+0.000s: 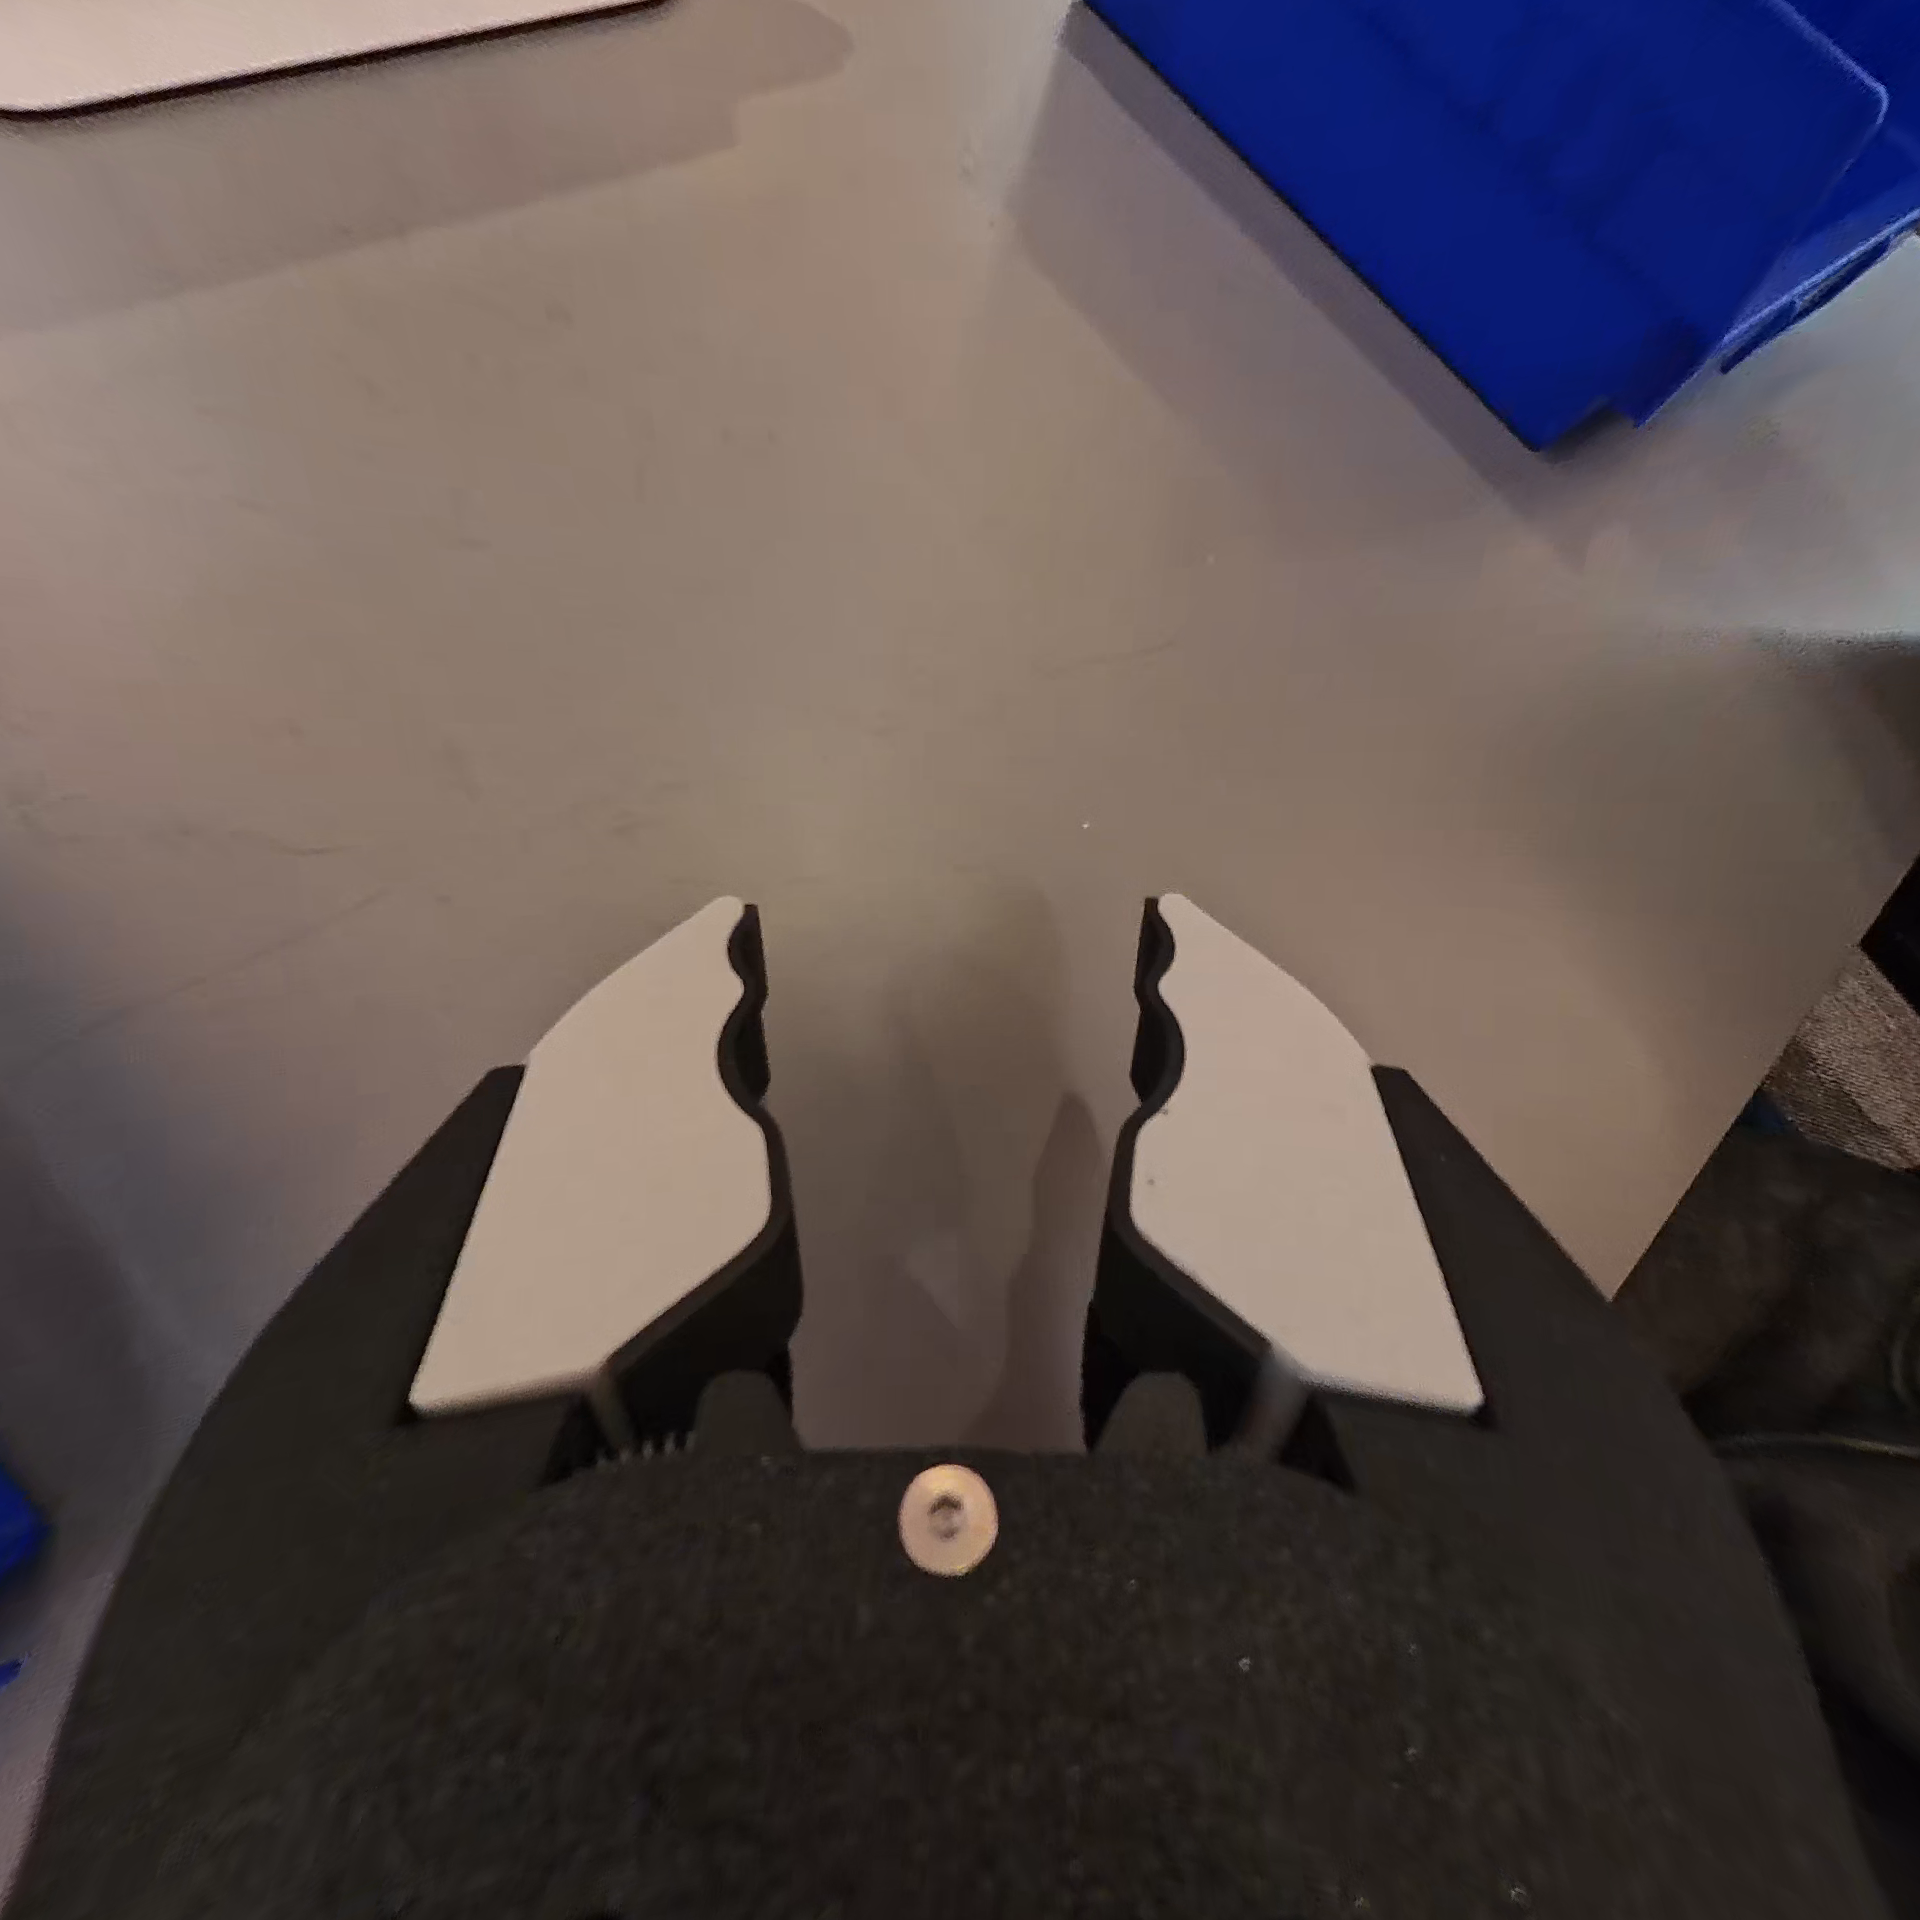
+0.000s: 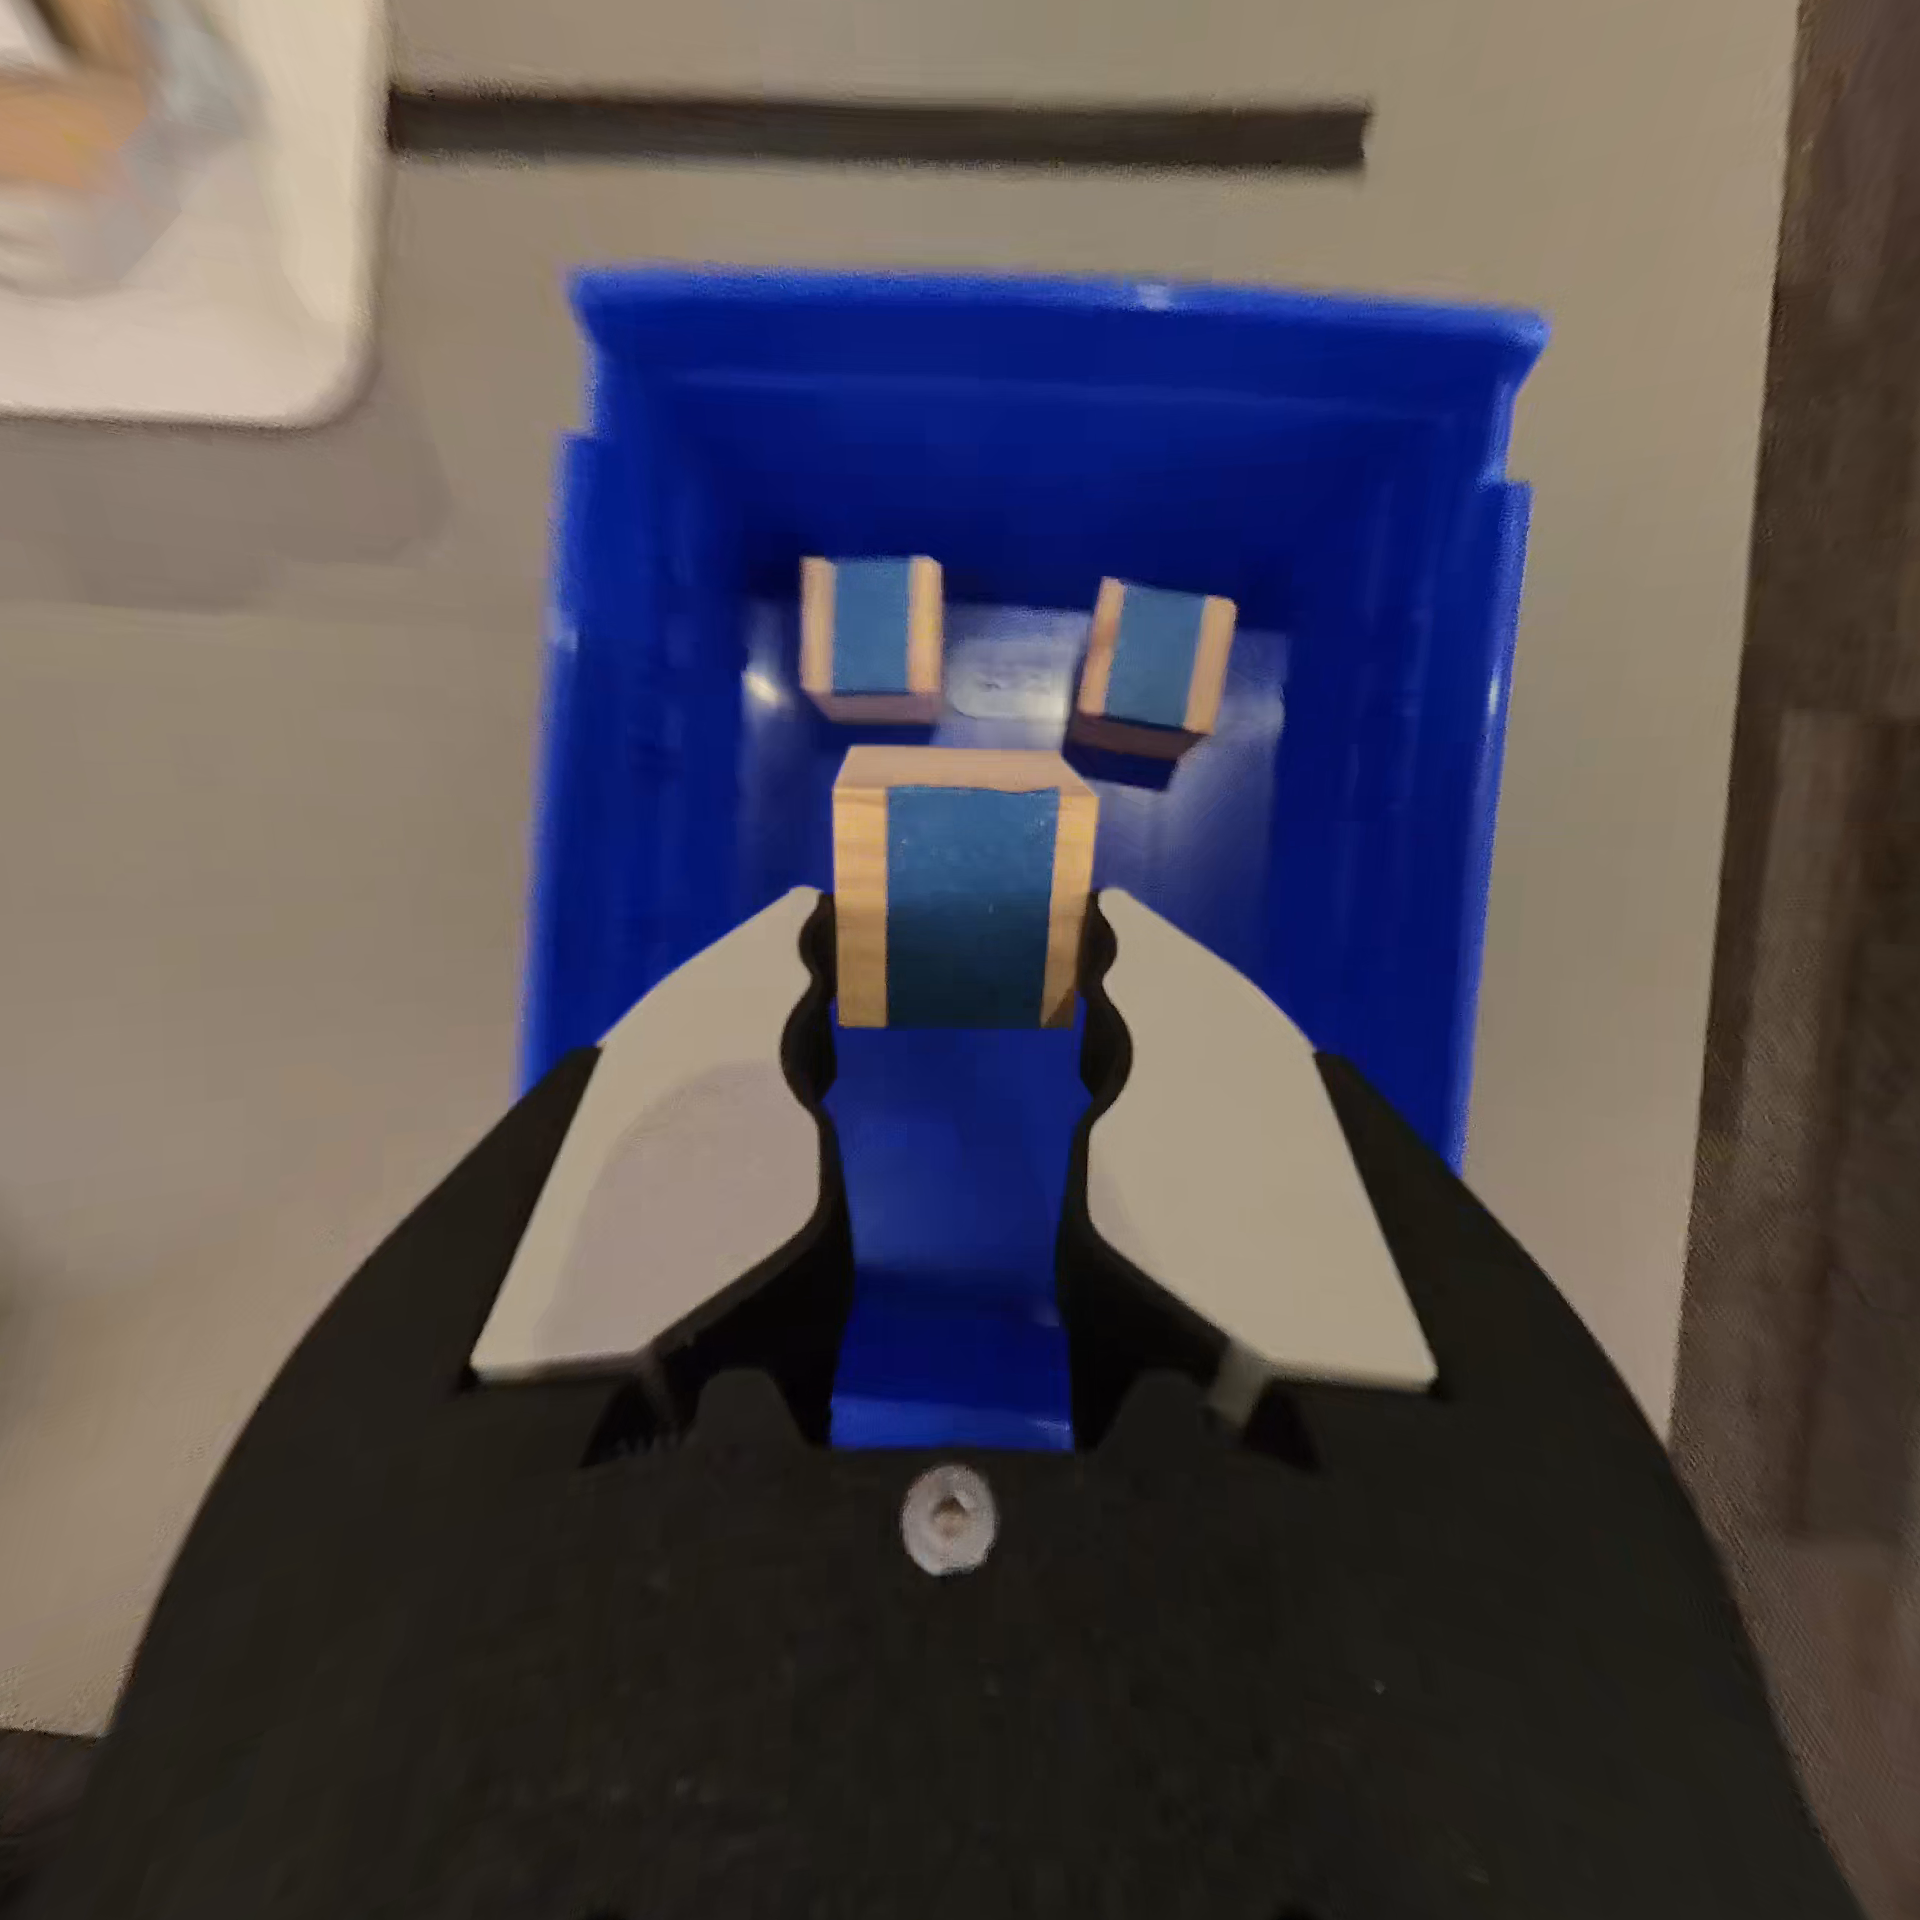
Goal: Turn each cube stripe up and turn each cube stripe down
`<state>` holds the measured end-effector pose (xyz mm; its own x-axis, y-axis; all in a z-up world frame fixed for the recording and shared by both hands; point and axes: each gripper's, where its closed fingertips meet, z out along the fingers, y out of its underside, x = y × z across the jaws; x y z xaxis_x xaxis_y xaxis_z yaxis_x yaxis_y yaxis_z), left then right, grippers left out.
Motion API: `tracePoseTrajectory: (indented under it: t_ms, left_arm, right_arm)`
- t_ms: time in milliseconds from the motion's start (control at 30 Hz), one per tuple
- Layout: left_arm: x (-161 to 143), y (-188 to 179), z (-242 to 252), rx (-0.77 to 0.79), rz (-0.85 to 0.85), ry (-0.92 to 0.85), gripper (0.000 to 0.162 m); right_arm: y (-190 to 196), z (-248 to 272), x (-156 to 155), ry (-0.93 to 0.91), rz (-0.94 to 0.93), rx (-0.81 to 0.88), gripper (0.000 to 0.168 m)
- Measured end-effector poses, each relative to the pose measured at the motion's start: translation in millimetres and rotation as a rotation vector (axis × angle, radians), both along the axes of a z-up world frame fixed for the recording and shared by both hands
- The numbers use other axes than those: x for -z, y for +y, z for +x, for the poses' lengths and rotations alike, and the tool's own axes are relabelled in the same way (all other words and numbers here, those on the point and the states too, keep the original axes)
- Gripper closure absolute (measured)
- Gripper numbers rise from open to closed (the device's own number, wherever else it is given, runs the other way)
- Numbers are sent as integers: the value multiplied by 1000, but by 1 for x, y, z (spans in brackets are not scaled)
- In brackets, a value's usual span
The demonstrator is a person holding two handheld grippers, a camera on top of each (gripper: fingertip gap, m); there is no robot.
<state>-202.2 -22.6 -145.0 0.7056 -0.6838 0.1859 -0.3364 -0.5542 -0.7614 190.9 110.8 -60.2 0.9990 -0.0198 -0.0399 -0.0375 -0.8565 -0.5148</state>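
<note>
- Between the right gripper [image 2: 961,951] fingertips, a wooden cube [image 2: 964,894] is clamped, its blue stripe turned toward the camera.
- Two more cubes, far-left cube [image 2: 871,639] and far-right cube [image 2: 1153,660], are seen stripe-up on the blue bin [image 2: 1039,436] floor beyond.
- Left gripper [image 1: 951,920] is held agape, nothing gripped, over the grey table [image 1: 623,571]; a blue bin [image 1: 1507,208] is seen far right.

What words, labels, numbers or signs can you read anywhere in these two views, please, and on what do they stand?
None can be read in either view.
White item, far left: blurred print, too smeared to read.
Blue bin floor: faint moulded mark between the cubes, illegible.
</note>
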Motion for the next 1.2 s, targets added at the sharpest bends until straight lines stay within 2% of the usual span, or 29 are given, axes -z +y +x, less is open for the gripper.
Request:
tracePoseTrajectory:
  t_ms: [100,267,567,700,733,800,900,967,1033,1100,1200]
  left_arm:
    - [-1,-1,1,10,8,9,95]
    - [-2,-4,3,26,-11,-2,95]
    - [5,-9,8,50,-56,-3,94]
    - [7,-10,9,52,-63,3,94]
    - [8,-11,9,53,-67,8,94]
    - [9,-11,8,53,-72,8,93]
    - [8,-10,8,50,-74,-3,93]
    - [8,-9,7,49,-74,-7,93]
    - [8,-8,7,46,-74,-10,93]
    - [9,-7,6,42,-78,-11,93]
    - [9,-7,6,36,-79,-17,93]
  right_arm:
    - [8,21,41,-55,-136,18,124]
    - [12,35,79,-113,-235,42,124]
    - [-4,45,108,-104,-371,83,123]
    - [-6,52,113,-96,-359,101,123]
    - [-6,54,110,-109,-348,95,122]
    - [-6,58,90,-162,-281,79,105]
    - [0,38,25,-147,15,19,110]
    - [2,-8,-25,-43,295,-119,110]
    - [-10,-74,-63,105,557,-332,110]
    - [-36,-138,-78,277,745,-505,108]
    - [-77,-216,-54,512,820,-645,105]
